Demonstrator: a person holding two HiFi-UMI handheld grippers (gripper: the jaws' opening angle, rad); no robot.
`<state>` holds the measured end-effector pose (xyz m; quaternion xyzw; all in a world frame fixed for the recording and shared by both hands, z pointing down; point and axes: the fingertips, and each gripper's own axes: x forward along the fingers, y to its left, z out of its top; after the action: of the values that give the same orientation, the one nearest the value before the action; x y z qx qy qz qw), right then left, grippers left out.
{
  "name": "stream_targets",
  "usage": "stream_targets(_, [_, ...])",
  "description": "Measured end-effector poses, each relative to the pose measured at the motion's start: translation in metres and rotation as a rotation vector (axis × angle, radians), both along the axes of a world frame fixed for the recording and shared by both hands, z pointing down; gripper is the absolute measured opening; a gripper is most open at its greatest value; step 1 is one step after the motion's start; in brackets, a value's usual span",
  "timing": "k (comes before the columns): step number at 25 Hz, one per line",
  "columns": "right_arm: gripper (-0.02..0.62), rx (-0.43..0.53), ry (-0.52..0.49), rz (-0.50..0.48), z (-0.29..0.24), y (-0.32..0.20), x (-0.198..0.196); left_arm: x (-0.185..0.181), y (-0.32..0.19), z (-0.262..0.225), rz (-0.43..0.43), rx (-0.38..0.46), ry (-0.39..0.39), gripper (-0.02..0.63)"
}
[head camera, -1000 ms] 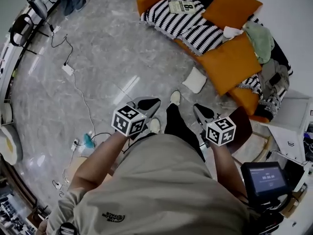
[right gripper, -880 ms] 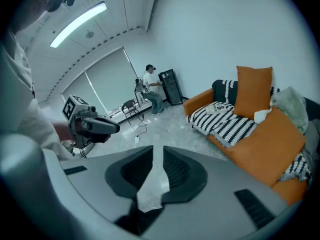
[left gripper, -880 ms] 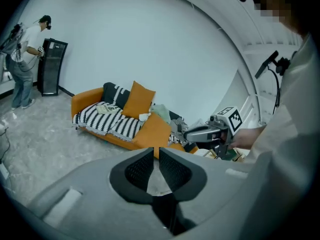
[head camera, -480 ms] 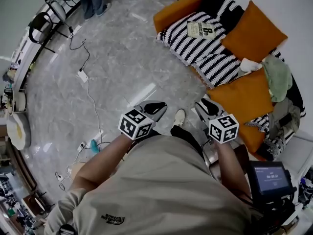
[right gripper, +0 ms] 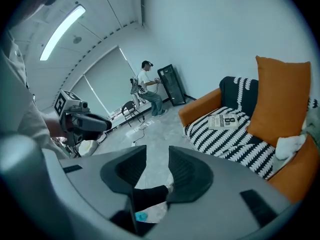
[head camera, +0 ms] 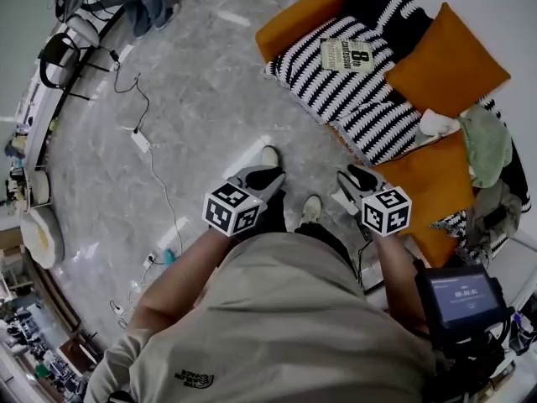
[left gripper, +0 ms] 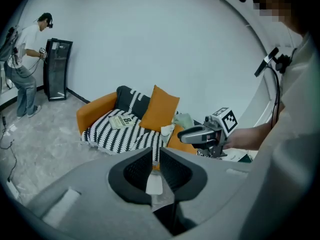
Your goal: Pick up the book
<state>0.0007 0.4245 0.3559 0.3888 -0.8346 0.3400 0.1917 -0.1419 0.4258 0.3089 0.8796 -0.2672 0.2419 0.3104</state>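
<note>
Book (head camera: 346,55) lies flat on the striped blanket (head camera: 336,99) of the orange sofa (head camera: 300,17), well ahead of both pairs of fingers. The left gripper (head camera: 260,177) has its fingers together and empty. The right gripper (head camera: 357,179) has just been opening and stands apart, with nothing between.

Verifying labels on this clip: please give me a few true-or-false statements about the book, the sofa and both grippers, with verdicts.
The pale paperback book lies on the black-and-white striped blanket. True.
The right gripper holds the book. False: its jaws have just been opening and stand apart, nothing between them.
The left gripper is shut and empty. True.
The upholstered sofa is green. False: it is orange.
</note>
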Motion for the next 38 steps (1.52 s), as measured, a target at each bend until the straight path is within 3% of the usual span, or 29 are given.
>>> stream_targets(6, [0.146,-0.036,0.043,0.103,0.017,-0.085,0.004,-0.006,-0.100,0.018,0.064,-0.040,0.023,0.046])
stream_targets(12, [0.146,-0.045,0.034,0.259,0.028,-0.170,0.023,0.003,-0.190,0.038,0.191,-0.081,0.032,0.058])
stream_targets(17, [0.146,-0.102,0.034,0.327,0.056,-0.230,0.057,0.024,-0.259,0.075,0.176,-0.153,0.039,0.058])
stream_targets(20, [0.146,-0.124,0.042,0.328,0.078,-0.269,0.086,0.042,-0.290,0.100,0.151,-0.189,0.039,0.064])
stream_targets(28, [0.146,-0.206,0.076,0.208,0.183,-0.395,0.173,0.109,-0.367,0.212,0.028,-0.298,-0.007,0.084])
stream_targets(33, [0.146,-0.242,0.097,0.163,0.248,-0.455,0.208,0.133,-0.403,0.279,0.008,-0.346,-0.060,0.109])
stream_targets(38, [0.146,-0.343,0.024,0.231,0.323,-0.484,0.237,0.140,-0.417,0.351,0.033,-0.394,-0.161,0.132])
